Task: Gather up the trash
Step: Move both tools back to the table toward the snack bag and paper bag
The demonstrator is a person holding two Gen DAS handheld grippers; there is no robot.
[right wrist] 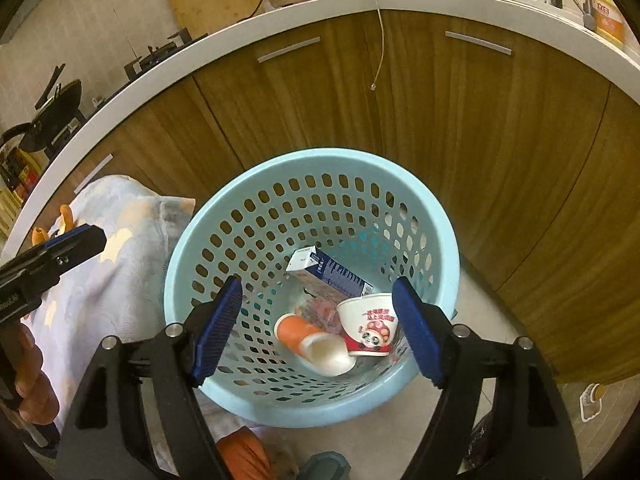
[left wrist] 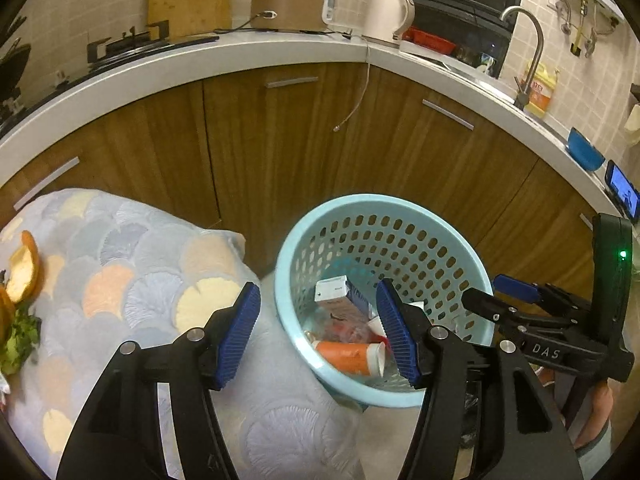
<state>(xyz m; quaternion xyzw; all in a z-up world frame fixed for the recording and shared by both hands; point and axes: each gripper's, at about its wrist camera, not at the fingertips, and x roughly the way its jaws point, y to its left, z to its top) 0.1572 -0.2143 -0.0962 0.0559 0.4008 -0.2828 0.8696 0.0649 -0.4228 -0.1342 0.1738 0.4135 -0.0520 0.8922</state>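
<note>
Both claws spread, empty, above pale-blue perforated basket (right wrist: 224, 216) (carton, cup inside).

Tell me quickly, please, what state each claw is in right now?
Left claw: open, holding nothing, above the basket.
Right claw: open, holding nothing, over the same basket.

Lit warmly and rather dimly from overhead, with a yellowish cast throughout both views. Strong fisheye bending: white surface (left wrist: 192, 62) edge curved into an arc, black vignette in every corner. Sharp enough at the centre, where the pale blue basket (left wrist: 400, 208) beyond the left tool (left wrist: 318, 336) showed its holes crisply; softer toward the rims, with the patterned cloth (left wrist: 132, 264) slightly smeared. Small glare on the metal faucet (left wrist: 528, 36) and on the pivot bolts. Soft shadow inside the basket below the right tool (right wrist: 316, 330); dark window, a glowing screen (left wrist: 622, 194) at far right.
</note>
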